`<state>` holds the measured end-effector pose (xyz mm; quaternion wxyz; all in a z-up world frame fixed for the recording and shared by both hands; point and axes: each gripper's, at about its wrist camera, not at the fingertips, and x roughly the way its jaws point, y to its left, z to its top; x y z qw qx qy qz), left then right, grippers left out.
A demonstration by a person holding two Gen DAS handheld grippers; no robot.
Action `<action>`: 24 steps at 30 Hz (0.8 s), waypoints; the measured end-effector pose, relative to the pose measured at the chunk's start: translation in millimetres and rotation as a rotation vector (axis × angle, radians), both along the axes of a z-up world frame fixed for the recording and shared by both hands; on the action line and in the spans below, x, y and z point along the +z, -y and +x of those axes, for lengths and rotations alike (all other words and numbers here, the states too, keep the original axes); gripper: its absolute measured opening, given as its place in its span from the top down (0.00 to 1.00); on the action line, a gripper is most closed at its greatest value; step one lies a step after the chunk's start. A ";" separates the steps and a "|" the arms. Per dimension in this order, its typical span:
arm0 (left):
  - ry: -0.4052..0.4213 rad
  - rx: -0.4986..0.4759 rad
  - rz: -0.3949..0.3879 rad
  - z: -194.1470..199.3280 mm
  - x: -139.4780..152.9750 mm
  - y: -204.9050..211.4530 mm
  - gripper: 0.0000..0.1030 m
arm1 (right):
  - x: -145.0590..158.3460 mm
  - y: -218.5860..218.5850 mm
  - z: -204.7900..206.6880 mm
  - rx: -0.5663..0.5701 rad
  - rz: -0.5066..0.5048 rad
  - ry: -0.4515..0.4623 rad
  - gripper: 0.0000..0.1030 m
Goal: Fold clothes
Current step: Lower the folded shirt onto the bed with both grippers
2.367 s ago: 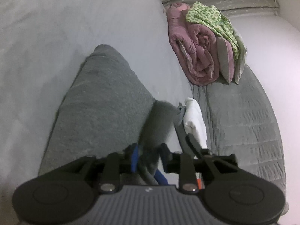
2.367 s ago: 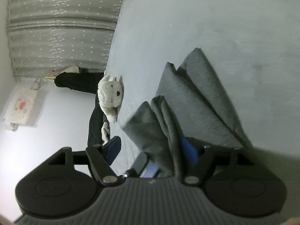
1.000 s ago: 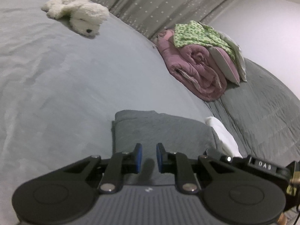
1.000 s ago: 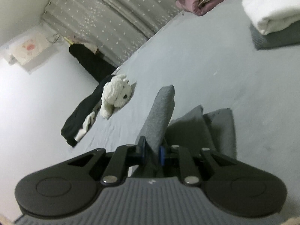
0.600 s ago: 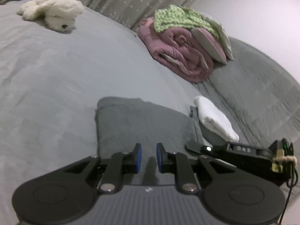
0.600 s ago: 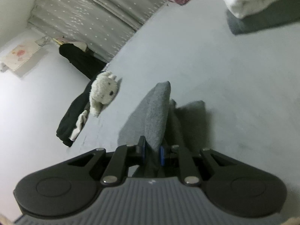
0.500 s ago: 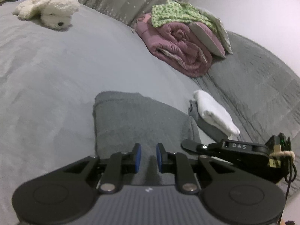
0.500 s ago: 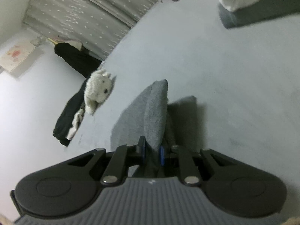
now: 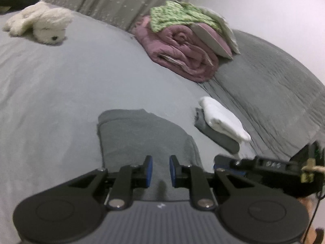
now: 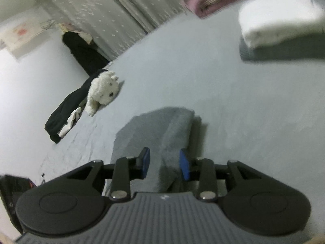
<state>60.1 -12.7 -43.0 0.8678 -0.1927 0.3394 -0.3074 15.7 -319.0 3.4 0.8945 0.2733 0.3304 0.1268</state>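
A grey garment (image 9: 142, 138) lies folded into a thick rectangle on the pale grey bed (image 9: 61, 101). My left gripper (image 9: 160, 171) hovers over its near edge, blue pads a narrow gap apart with nothing between them. In the right wrist view the same garment (image 10: 140, 134) has a raised fold that runs between the jaws of my right gripper (image 10: 164, 164). Those jaws are opening, and the blue pads (image 10: 145, 162) stand off the cloth. The right gripper (image 9: 220, 160) also shows side-on at the garment's right edge.
A folded white item (image 9: 221, 120) sits on a folded dark grey one (image 9: 219, 142) to the right. Beyond lie a rolled pink quilt (image 9: 182, 59) under green cloth (image 9: 182, 15), a white plush toy (image 9: 42, 24), a grey blanket (image 9: 264, 91) and black clothes (image 10: 67, 105).
The right jaws, pinched on the upright grey fold before, have spread apart, and the fold has sunk lower. The left gripper has rolled slightly with its gap unchanged.
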 end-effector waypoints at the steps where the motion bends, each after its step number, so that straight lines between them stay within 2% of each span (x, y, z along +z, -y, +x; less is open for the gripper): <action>1: 0.002 -0.024 0.007 -1.2 -1.1 2.8 0.84 | 2.6 -3.3 -3.9 0.023 -0.018 0.019 0.64; 5: 0.011 -0.134 0.033 -7.2 -6.9 14.0 0.84 | 7.3 -26.7 -17.0 0.135 -0.125 0.074 0.64; 8: 0.029 -0.225 0.066 -14.6 -13.4 20.7 0.84 | -1.2 -46.1 -22.1 0.215 -0.223 0.063 0.64; 11: 0.011 -0.278 0.088 -19.3 -22.5 21.0 0.83 | -13.3 -52.4 -27.3 0.250 -0.312 0.035 0.67; 13: 0.006 -0.308 0.103 -22.9 -27.2 19.7 0.81 | -20.2 -51.6 -28.6 0.261 -0.340 0.008 0.74; 18: -0.006 -0.358 0.137 -31.4 -29.3 12.6 0.81 | -27.2 -47.1 -34.0 0.274 -0.367 -0.032 0.74; 21: -0.018 -0.398 0.152 -35.6 -23.5 12.2 0.78 | -24.3 -45.2 -38.3 0.275 -0.383 -0.039 0.64; 24: 0.000 -0.437 0.144 -38.7 -14.1 15.5 0.67 | -14.2 -45.4 -46.0 0.266 -0.397 -0.004 0.63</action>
